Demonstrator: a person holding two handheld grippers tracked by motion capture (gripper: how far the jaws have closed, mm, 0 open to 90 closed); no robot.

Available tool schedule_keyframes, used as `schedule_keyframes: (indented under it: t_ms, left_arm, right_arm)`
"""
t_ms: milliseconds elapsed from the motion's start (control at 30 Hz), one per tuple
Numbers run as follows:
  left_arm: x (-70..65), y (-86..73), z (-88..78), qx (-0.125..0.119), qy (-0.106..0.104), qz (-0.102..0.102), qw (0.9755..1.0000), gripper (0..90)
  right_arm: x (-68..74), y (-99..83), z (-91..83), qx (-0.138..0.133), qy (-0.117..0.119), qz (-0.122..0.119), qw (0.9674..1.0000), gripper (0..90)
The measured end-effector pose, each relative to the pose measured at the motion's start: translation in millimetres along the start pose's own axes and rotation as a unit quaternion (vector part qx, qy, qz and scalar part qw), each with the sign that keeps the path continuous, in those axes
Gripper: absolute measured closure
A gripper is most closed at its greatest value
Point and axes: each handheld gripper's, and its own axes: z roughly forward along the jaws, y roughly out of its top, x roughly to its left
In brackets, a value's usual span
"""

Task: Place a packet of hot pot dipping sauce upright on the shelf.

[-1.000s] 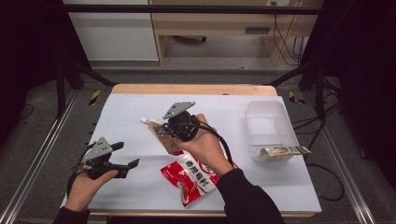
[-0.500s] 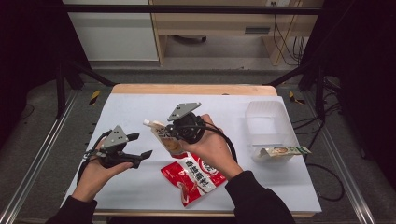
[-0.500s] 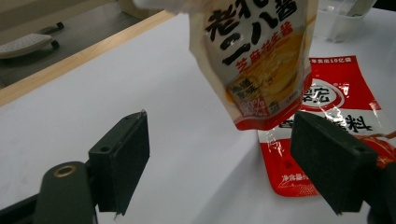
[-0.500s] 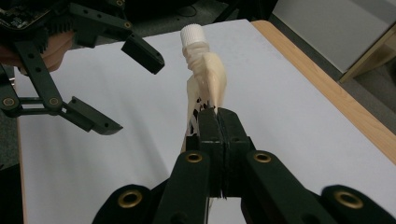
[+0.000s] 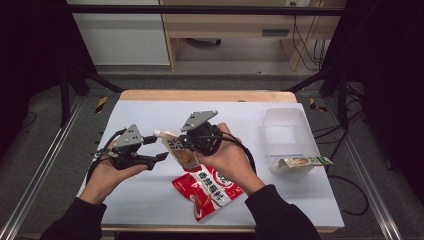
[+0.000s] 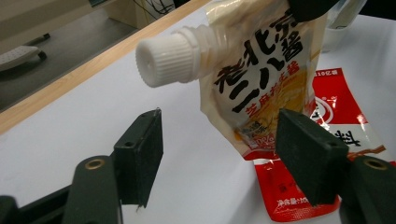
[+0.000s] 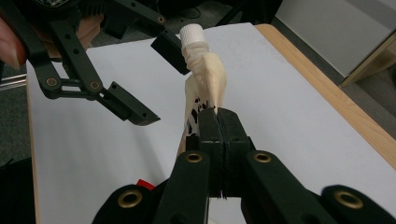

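Holding sauce pouch point(image 7: 205, 88) above the table point(image 5: 150, 112), right gripper point(image 7: 218, 122) clamps its body. Left gripper point(image 6: 219, 140) spread wide, near the white cap point(image 6: 168, 58). Likely uncapping: center jaws on cap ridges, close squarely, twist without bending spout.

Free room and obstacles on the white table point(image 5: 150, 200). The near-centre is occupied by a red packet point(image 5: 207, 187) lying flat. Above it, a spouted sauce pouch point(image 5: 176, 150) is held off the surface, pinched between the closed jaws of the right gripper point(image 5: 192, 142). The left gripper point(image 5: 157, 150), jaws spread, stands just beside the pouch's white cap point(image 6: 168, 60), so the gap between the two is narrow. The right edge is blocked by a clear plastic container point(image 5: 285, 135) with a small carton point(image 5: 300, 162) at its near end. The far strip and the left near corner are left open.
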Motion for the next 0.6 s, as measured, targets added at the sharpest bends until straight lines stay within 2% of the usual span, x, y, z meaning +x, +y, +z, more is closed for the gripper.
schedule_keyframes:
  t_ms: [133, 600]
  left_arm:
    - [1.3, 3.5, -1.6, -0.005, -0.003, 0.001, 1.0, 37.4]
    - [9.1, 8.4, -6.4, -0.001, -0.007, 0.003, 1.0, 34.5]
  right_arm:
    - [2.4, 1.1, -1.3, -0.001, 0.005, -0.002, 1.0, 90.0]
    - [7.2, 1.5, -1.5, 0.003, 0.013, -0.01, 0.9999, 90.0]
